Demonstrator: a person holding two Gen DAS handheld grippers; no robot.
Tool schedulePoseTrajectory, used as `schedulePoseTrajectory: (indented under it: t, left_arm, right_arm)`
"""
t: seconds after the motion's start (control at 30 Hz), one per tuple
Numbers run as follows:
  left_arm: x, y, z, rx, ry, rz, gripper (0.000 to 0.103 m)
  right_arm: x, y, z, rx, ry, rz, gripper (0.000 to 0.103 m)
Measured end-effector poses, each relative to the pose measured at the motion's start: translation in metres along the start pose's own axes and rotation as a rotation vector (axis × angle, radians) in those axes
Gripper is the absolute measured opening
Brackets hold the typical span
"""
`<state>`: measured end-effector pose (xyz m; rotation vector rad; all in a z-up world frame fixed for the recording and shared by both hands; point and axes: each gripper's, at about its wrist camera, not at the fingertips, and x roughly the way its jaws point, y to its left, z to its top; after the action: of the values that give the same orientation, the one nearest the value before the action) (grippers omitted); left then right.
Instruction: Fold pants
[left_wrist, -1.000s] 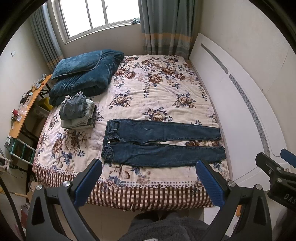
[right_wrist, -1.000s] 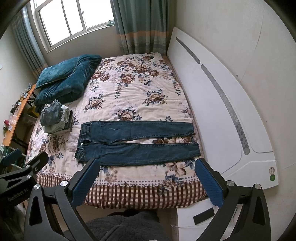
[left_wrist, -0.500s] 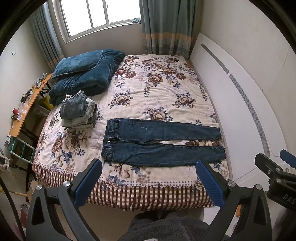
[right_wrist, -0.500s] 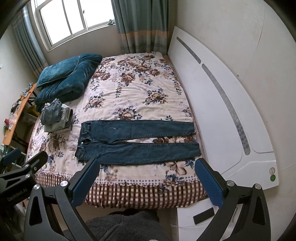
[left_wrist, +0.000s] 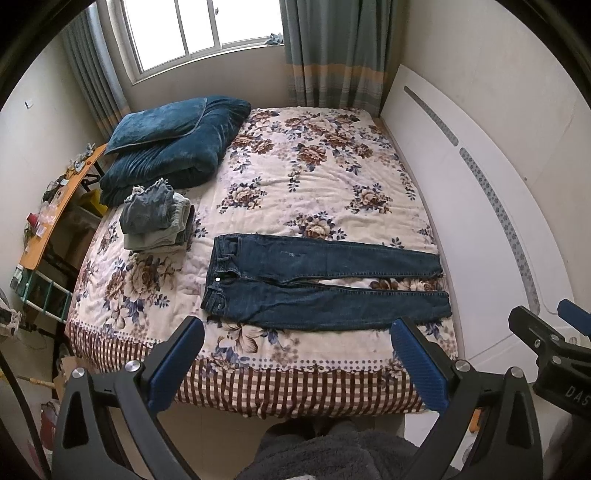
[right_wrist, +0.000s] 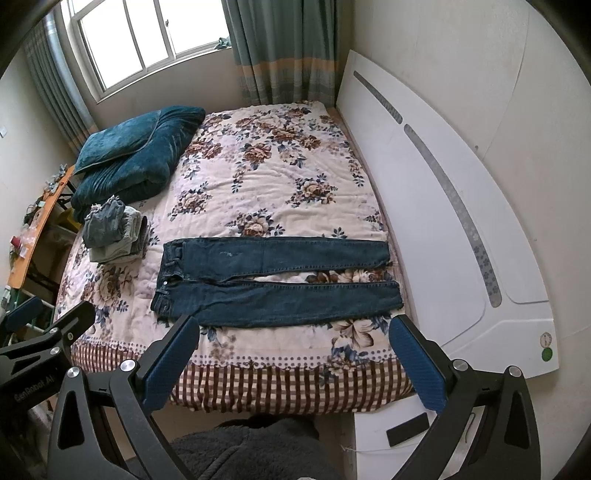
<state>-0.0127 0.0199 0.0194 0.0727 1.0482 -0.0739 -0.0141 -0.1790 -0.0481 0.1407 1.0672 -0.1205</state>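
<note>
Dark blue jeans (left_wrist: 317, 280) lie flat across the near part of the bed, waistband to the left and both legs stretched to the right, slightly apart; they also show in the right wrist view (right_wrist: 273, 280). My left gripper (left_wrist: 295, 354) is open and empty, held above the bed's near edge, short of the jeans. My right gripper (right_wrist: 291, 350) is open and empty, also above the near edge. Each gripper shows at the side of the other's view.
The bed (left_wrist: 303, 177) has a floral cover. A pile of folded clothes (left_wrist: 159, 218) sits left of the jeans. A folded blue duvet with a pillow (left_wrist: 170, 140) lies at the far left. A white headboard (right_wrist: 443, 206) runs along the right. A cluttered desk (left_wrist: 51, 206) stands at left.
Both views have shifted only slightly; the jeans and both open grippers stand as before.
</note>
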Motion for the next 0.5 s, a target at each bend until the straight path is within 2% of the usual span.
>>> schedulePoseTrajectory:
  t: [0.27, 0.4, 0.5]
  left_arm:
    - [0.006, -0.008, -0.007, -0.023, 0.005, 0.026, 0.103]
    - [0.031, -0.014, 0.005, -0.045, -0.037, 0.080, 0.103]
    - [0.063, -0.014, 0.018, -0.041, -0.057, 0.147, 0.103]
  right_arm:
    - [0.009, -0.003, -0.009, -0.016, 0.017, 0.022, 0.103]
    - [0.026, -0.018, -0.006, 0.004, 0.042, 0.038, 0.103]
    - [0.059, -0.034, -0.002, 0.052, 0.055, 0.075, 0.103]
